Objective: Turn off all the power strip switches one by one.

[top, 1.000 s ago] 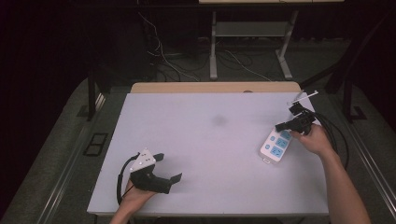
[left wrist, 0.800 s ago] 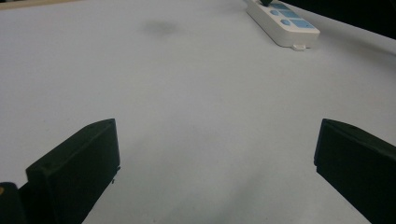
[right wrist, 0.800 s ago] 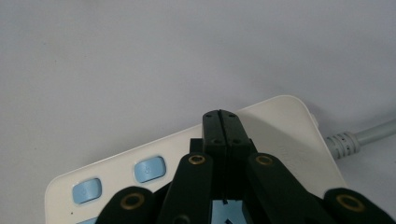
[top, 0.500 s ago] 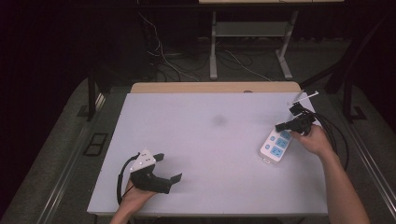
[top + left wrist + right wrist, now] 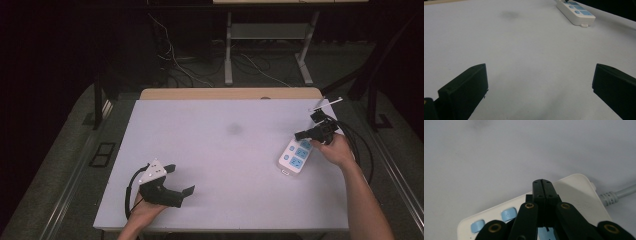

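Observation:
A white power strip (image 5: 295, 157) with blue buttons lies near the table's right edge. Over its far end my right gripper (image 5: 299, 135) is shut, held by a hand. In the right gripper view the closed jaws (image 5: 542, 185) meet above the strip's white top (image 5: 574, 192), with blue buttons (image 5: 508, 214) to their left and a grey cord (image 5: 616, 193) leaving at the right. Whether the tips touch the strip I cannot tell. My left gripper (image 5: 181, 179) rests at the table's near left, open and empty. The left gripper view has the wide gap (image 5: 539, 82) over bare table and the strip (image 5: 575, 11) far off.
The white table (image 5: 225, 150) has a faint dark smudge (image 5: 234, 129) near its middle. Black cables (image 5: 360, 145) trail off the right edge by my right hand. A wooden strip (image 5: 230, 93) runs along the far edge, with desk legs and wires on the floor beyond.

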